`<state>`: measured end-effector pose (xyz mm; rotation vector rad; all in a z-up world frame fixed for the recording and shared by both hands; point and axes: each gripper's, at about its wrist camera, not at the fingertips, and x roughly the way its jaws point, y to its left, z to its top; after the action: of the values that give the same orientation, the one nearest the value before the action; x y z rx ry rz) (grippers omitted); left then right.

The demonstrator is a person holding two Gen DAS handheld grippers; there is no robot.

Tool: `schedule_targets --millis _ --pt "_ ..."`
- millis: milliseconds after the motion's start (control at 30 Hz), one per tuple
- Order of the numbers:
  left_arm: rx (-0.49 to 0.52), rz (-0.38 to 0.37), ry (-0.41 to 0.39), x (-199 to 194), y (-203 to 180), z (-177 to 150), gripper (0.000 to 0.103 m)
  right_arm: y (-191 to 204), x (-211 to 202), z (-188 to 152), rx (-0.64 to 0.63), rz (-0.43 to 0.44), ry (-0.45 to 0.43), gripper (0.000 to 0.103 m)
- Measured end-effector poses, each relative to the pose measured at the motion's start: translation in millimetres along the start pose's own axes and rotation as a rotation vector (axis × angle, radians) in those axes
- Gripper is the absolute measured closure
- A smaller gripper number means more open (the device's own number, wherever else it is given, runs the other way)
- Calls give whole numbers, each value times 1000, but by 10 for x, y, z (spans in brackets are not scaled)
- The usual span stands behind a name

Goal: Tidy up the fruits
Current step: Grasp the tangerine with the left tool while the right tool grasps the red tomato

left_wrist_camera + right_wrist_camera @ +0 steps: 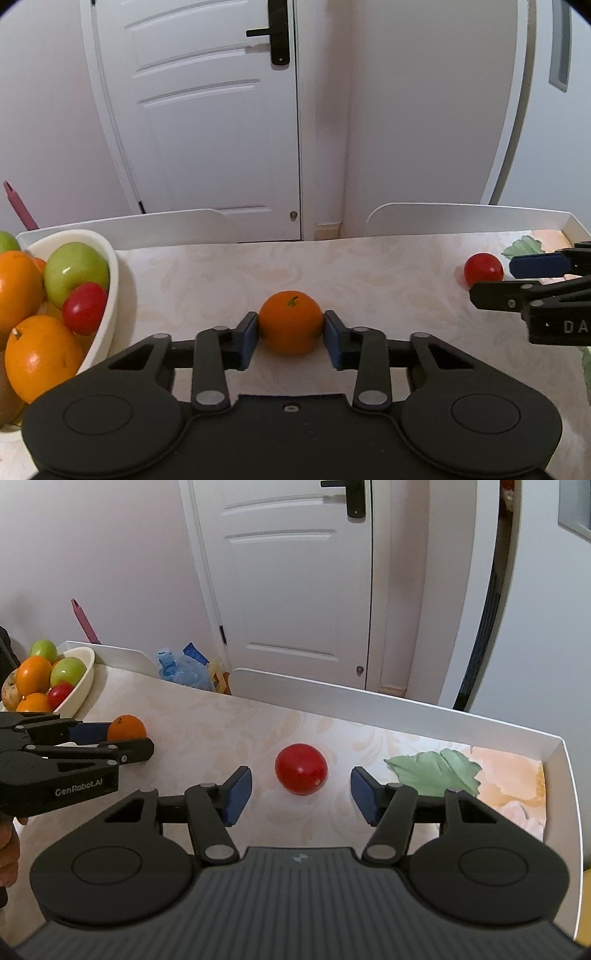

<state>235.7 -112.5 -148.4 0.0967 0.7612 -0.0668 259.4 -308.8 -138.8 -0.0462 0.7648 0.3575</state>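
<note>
A small orange (290, 322) rests on the table between the blue pads of my left gripper (290, 334), which touch both its sides; the orange also shows in the right wrist view (126, 727). A red tomato (301, 768) lies on the table just ahead of my right gripper (301, 794), whose jaws stand wide apart on either side of it without touching. The tomato also shows in the left wrist view (483, 269). A white fruit bowl (107, 291) at the left holds oranges, green apples and a red tomato.
A green leaf (436, 771) lies right of the tomato. The table has a raised white rim (554, 775) at the back and right. A white door, a pink handle (84, 622) and a water bottle (184, 670) are behind the table.
</note>
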Motion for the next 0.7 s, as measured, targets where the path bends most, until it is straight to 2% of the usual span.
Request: schedule_targets --millis 400,467,533,567,700 --pt "11 10 1 -57 20 -36 63 21 82 8 -1 -7 8 43" --pt "9 11 2 -72 32 -48 63 31 96 12 -6 -9 10 51" --pt "8 13 2 -80 20 -40 63 41 101 8 -10 -15 9 51" --pt "6 13 1 -87 25 -43 63 47 101 7 -13 -18 7 56" --pt "-2 16 -10 -151 51 -49 63 82 68 26 -20 -16 -6 56"
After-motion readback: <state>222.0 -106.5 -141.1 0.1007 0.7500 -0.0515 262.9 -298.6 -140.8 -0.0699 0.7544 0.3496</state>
